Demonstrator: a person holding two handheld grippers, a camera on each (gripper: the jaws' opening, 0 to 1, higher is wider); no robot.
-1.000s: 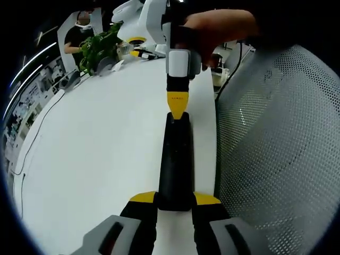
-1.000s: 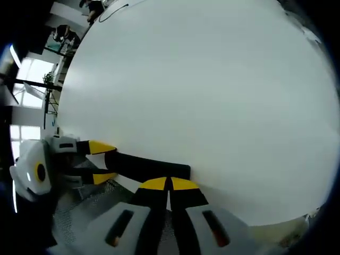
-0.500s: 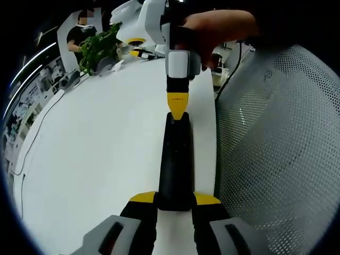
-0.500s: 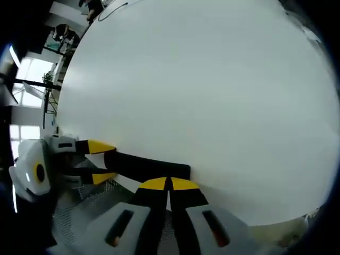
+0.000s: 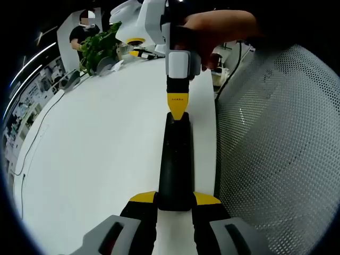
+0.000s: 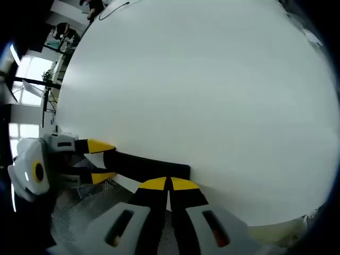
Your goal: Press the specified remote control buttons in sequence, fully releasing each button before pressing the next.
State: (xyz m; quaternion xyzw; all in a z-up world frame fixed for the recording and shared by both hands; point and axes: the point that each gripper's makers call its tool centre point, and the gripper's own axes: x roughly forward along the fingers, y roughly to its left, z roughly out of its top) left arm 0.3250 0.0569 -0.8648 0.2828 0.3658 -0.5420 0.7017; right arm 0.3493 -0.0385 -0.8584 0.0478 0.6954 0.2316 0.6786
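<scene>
Remote control (image 5: 176, 162), black and long, lies on the white table (image 5: 95, 154) close to the table's right edge, running straight away from the camera in the left gripper view. The left gripper (image 5: 175, 201) pinches its near end, one yellow-tipped jaw on each side of the body. At the far end the right gripper (image 5: 178, 109) comes down from above, its yellow tips pressed together and touching the remote's top face; a hand (image 5: 212, 26) holds that gripper's white body. To the right of the table stands a mesh chair back (image 5: 281, 149). At the table's far end sit a green plant (image 5: 98, 48) and some white equipment, with a person behind them. In the right gripper view the remote control (image 6: 149, 166) lies crosswise at the table's near edge, on the white table (image 6: 202, 90), which spreads far beyond it. The right gripper (image 6: 169, 184) has its yellow tips closed against each other, resting on the remote's right end. The left gripper (image 6: 103, 161) enters from the left, its two yellow jaws clamping the remote's other end, with the mesh chair (image 6: 85, 204) below it.
</scene>
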